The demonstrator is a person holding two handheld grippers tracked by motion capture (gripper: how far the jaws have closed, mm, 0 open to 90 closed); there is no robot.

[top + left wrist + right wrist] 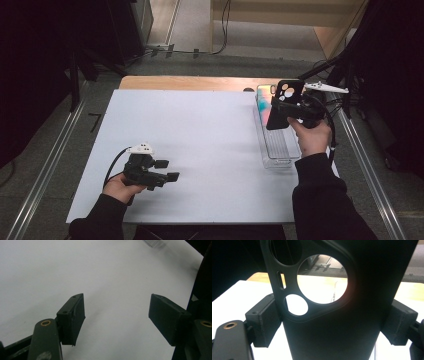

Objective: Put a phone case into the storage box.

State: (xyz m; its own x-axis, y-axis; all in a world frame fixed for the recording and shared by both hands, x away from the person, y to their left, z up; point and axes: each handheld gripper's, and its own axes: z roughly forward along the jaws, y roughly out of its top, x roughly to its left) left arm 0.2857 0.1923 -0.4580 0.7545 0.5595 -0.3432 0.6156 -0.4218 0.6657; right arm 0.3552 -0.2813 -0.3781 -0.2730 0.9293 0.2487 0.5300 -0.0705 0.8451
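A black phone case (286, 95) with round camera cutouts hangs upright over the far end of a clear plastic tray (278, 150) at the table's right side. My right gripper (281, 111) is shut on the phone case (332, 337); in the right gripper view both pads (265, 320) press on its long edges. At the front left, my left gripper (167, 169) rests low over the white sheet (200, 135), open with nothing between its jaws. The left gripper view has its gripper (117, 312) wide apart above bare white surface.
Something colourful (262, 104) lies at the tray's far end, partly behind the case. A strip of wooden tabletop (190, 82) runs along the far edge. Metal rails flank the table on both sides. A corner of the tray (153, 242) sits far off in the left gripper view.
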